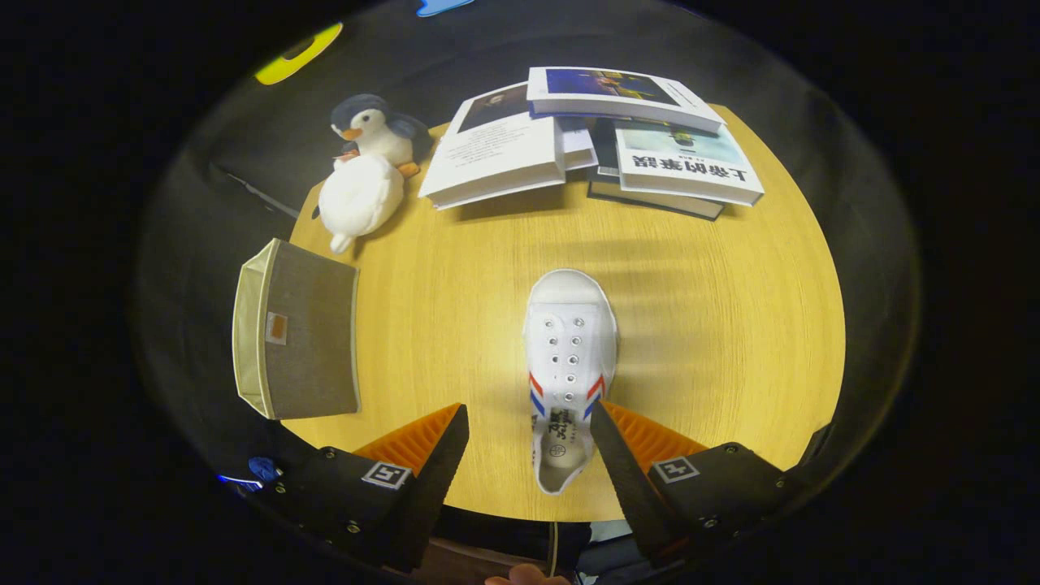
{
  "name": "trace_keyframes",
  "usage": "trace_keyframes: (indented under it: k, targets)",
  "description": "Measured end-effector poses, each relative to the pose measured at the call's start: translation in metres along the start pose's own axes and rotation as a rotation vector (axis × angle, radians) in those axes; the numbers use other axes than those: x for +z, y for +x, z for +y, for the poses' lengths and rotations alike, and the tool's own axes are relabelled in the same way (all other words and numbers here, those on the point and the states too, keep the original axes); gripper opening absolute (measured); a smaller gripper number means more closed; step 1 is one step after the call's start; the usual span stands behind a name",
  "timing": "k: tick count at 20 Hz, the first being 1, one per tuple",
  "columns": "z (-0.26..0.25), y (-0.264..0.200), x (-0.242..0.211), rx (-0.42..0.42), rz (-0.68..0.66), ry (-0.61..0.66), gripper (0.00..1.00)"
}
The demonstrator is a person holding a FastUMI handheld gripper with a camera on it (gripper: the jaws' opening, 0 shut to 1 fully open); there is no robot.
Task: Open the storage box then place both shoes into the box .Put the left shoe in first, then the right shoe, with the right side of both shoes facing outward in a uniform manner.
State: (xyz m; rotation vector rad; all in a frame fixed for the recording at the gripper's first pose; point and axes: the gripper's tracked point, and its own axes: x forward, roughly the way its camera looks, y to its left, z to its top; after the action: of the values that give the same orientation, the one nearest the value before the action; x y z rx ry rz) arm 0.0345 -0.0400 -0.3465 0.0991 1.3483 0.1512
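Note:
A white canvas shoe (567,357) with red and blue side stripes lies on the round wooden table (715,325), toe pointing away from me. Its heel end sits between my fingers, closer to the right finger (621,467). My gripper (528,431) is open and hovers above the table, touching nothing. A grey fabric storage box (296,329) with a beige rim rests at the table's left edge, its lid shut and a small tag on its top.
A stack of several books (601,138) lies at the far side of the table. A plush penguin (370,166) rests at the far left, beyond the box. A fingertip (528,577) shows below the table's near edge.

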Motion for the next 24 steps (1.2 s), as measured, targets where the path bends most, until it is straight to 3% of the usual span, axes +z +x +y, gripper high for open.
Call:
trace_keyframes:
  k: [8,13,16,17,19,21,22,24]
  targets:
    - [-0.042,0.039,-0.021,-0.057,0.078,0.036,0.92]
    - [-0.053,0.061,-0.027,-0.099,0.107,-0.003,0.86]
    - [-0.045,0.070,-0.028,-0.084,0.121,-0.026,0.69]
    - [-0.043,0.074,-0.029,-0.083,0.124,-0.042,0.58]
    - [-0.056,0.078,-0.031,-0.179,0.134,-0.114,0.36]
    - [-0.059,0.074,-0.029,-0.209,0.117,-0.102,0.08]
    - [-0.058,0.075,-0.029,-0.198,0.120,-0.104,0.02]
    - [-0.053,0.070,-0.030,-0.181,0.134,-0.092,0.02]
